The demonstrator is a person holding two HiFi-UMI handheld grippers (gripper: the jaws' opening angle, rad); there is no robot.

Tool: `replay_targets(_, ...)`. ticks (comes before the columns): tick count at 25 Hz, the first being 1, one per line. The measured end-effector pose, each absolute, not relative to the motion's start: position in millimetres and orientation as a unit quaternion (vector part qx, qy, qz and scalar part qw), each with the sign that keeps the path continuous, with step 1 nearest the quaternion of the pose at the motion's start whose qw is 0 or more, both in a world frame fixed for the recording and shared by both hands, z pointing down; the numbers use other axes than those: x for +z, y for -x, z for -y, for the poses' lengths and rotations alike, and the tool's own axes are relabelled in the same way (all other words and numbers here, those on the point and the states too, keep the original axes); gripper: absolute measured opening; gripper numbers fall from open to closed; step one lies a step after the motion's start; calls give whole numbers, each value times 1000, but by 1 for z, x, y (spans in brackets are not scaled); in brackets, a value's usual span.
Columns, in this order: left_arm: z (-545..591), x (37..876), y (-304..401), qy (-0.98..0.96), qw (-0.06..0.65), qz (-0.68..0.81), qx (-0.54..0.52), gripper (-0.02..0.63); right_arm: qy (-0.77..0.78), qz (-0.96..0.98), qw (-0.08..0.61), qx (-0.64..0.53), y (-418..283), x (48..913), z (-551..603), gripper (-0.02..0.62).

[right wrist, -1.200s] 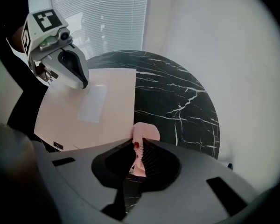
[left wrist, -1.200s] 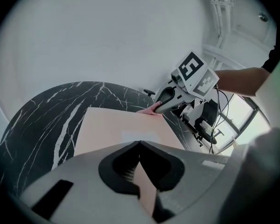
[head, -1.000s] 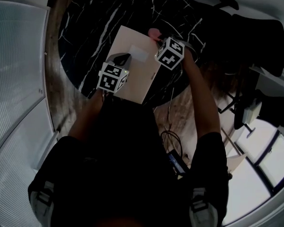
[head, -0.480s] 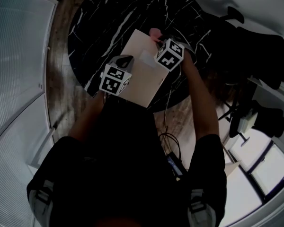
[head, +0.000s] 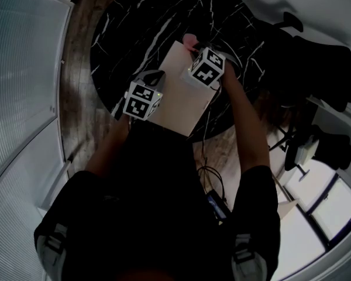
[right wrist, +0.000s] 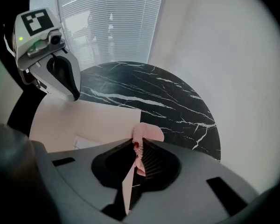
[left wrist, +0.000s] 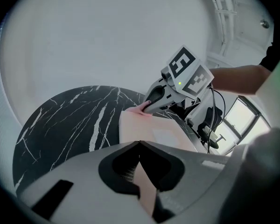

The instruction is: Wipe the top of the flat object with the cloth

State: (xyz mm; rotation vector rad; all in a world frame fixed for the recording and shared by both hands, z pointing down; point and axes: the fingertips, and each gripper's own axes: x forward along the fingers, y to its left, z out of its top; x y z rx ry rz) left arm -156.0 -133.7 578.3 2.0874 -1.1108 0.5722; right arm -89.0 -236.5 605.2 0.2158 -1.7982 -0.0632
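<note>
Pink cloth (right wrist: 148, 132) is clamped in the right claw (right wrist: 139, 147) at the far corner of the beige board (head: 184, 101) on the black marble bench (head: 134, 28), while the left claw (left wrist: 140, 143) is clenched, tips together, at the board's near edge.

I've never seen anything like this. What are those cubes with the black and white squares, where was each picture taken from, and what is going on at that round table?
There is no robot here: a person holds a hand-held gripper in each hand. The patterned cube on each one is part of that gripper. One picture comes from a camera on the person's head, looking down. The other two come from cameras riding on the grippers, looking along their jaws. On the round black marble table lies a flat pale board. The right gripper pinches a pink cloth at the board's far corner. The left gripper, jaws together, sits at the board's near side.
</note>
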Motion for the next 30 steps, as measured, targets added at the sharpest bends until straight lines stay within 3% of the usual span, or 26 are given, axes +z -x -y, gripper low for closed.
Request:
replay_targets(14, 144, 576, 191, -818, 322, 425, 216, -1, -108, 788, 605, -33, 138, 607, 247, 17)
replay_targets(20, 185, 548, 209, -859, 192, 412, 234, 0, -148, 823, 546, -63, 158, 582, 255, 17)
replay_targets(25, 224, 512, 198, -891, 26, 339, 301, 145, -108, 862, 482, -116, 172, 539, 230, 17)
replay_targets(30, 211, 504, 172, -886, -140, 212, 389, 169, -76, 873, 458, -151, 173, 514, 207, 17)
